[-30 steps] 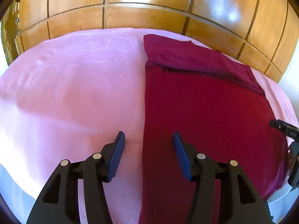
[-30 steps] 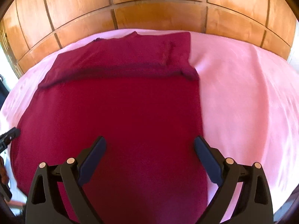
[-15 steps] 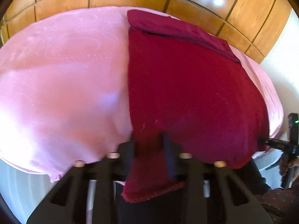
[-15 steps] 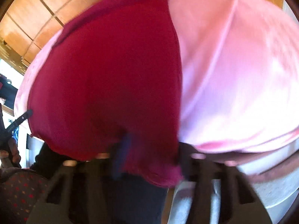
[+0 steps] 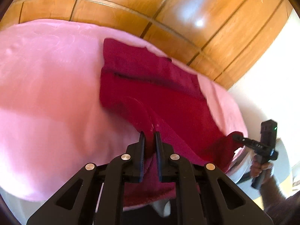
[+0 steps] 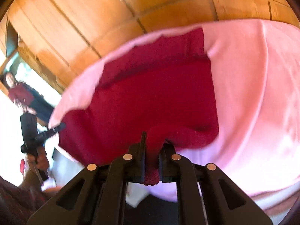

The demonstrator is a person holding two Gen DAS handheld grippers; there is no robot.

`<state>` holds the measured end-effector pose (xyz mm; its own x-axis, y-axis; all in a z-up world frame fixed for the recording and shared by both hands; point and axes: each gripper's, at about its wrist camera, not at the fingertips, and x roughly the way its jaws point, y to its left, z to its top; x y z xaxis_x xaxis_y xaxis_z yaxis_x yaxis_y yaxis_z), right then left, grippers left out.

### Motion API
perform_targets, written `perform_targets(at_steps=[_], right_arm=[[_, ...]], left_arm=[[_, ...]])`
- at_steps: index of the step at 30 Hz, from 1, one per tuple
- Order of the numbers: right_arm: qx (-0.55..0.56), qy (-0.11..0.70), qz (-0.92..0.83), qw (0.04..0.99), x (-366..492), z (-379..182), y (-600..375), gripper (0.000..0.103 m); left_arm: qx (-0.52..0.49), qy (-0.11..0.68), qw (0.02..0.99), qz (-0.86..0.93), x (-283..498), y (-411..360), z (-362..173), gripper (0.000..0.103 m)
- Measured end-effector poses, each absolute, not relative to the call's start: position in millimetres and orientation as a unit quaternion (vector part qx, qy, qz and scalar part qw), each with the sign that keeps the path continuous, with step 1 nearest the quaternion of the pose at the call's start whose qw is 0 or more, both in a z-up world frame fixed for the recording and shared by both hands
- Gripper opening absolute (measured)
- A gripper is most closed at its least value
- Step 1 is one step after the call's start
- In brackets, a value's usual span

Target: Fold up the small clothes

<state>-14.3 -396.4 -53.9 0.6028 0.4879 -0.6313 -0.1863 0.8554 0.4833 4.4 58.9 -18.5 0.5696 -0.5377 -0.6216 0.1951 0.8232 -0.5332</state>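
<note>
I pinch the red sweater (image 5: 159, 97) at its hem with the left gripper (image 5: 149, 136) and right gripper (image 6: 152, 146), near the bed's (image 5: 46, 93) front edge. To fold well, I should lift both corners evenly, then carry them toward the far edge.

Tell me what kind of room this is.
Probably a bedroom at home. A dark red garment lies on what looks like a bed under a pink cover, and glossy wooden panels, perhaps wardrobe doors, rise right behind it.
</note>
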Motion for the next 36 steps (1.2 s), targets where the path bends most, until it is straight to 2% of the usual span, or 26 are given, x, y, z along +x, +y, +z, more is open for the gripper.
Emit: perform_targets(at_steps=[6, 7, 9, 10, 11, 12, 13, 14, 21, 24, 25, 26, 27, 28, 29, 30, 32, 36], right_arm=[[0.213, 0.398, 0.146, 0.880, 56.7, -61.1, -402.2, 0.009], [0.221, 0.396, 0.144, 0.880, 66.1, -60.6, -407.4, 0.012], [0.243, 0.383, 0.137, 0.881, 75.3, -60.4, -417.8, 0.038], [0.265, 0.369, 0.134, 0.881, 80.3, -58.3, -424.7, 0.067], [0.280, 0.360, 0.133, 0.880, 83.8, -57.2, -433.6, 0.077], [0.296, 0.352, 0.126, 0.879, 79.5, -57.9, -443.0, 0.081], [0.301, 0.347, 0.119, 0.880, 78.1, -58.2, -447.1, 0.089], [0.305, 0.342, 0.113, 0.882, 74.0, -58.9, -451.3, 0.093], [0.291, 0.375, 0.084, 0.876, 29.4, -87.4, -468.9, 0.093], [0.277, 0.399, 0.083, 0.870, 16.7, -108.0, -461.6, 0.083], [0.269, 0.399, 0.077, 0.873, 14.4, -111.5, -457.8, 0.078], [0.259, 0.395, 0.069, 0.879, 12.6, -112.0, -454.5, 0.074], [0.250, 0.392, 0.063, 0.883, 12.3, -111.7, -451.6, 0.071], [0.246, 0.391, 0.061, 0.885, 14.4, -111.1, -449.1, 0.059], [0.244, 0.392, 0.064, 0.885, 16.7, -110.5, -446.4, 0.041], [0.240, 0.396, 0.062, 0.884, 20.5, -109.5, -446.0, 0.037], [0.236, 0.396, 0.063, 0.886, 21.8, -104.6, -443.9, 0.024], [0.233, 0.393, 0.070, 0.887, 16.9, -98.8, -442.7, 0.018]], left_arm=[[-0.223, 0.408, 0.864, -0.193, 76.4, 52.4, -16.2, 0.006], [-0.225, 0.406, 0.866, -0.188, 87.5, 50.5, -14.6, 0.007], [-0.228, 0.398, 0.873, -0.168, 107.8, 51.4, -10.2, 0.013], [-0.239, 0.393, 0.875, -0.152, 119.0, 56.3, -8.7, 0.033], [-0.253, 0.386, 0.875, -0.146, 122.7, 62.4, -8.0, 0.059], [-0.278, 0.377, 0.874, -0.133, 129.9, 71.3, -8.1, 0.069], [-0.295, 0.370, 0.874, -0.111, 133.7, 79.6, -8.8, 0.073], [-0.299, 0.368, 0.875, -0.101, 136.5, 84.4, -9.2, 0.073], [-0.246, 0.389, 0.878, -0.132, 104.9, 93.9, -38.4, 0.073], [-0.210, 0.421, 0.871, -0.139, 92.1, 81.7, -63.5, 0.073], [-0.213, 0.427, 0.867, -0.143, 92.0, 75.8, -70.6, 0.069], [-0.214, 0.429, 0.864, -0.151, 92.5, 71.5, -73.6, 0.058], [-0.208, 0.434, 0.862, -0.159, 94.3, 64.4, -75.9, 0.053], [-0.191, 0.437, 0.865, -0.154, 95.1, 59.1, -76.9, 0.046], [-0.169, 0.434, 0.873, -0.145, 95.8, 53.0, -76.4, 0.029], [-0.165, 0.435, 0.874, -0.140, 96.4, 51.9, -75.7, 0.022], [-0.179, 0.434, 0.873, -0.134, 96.1, 57.1, -74.0, 0.016], [-0.179, 0.417, 0.881, -0.135, 66.1, 67.9, -66.9, 0.010]])
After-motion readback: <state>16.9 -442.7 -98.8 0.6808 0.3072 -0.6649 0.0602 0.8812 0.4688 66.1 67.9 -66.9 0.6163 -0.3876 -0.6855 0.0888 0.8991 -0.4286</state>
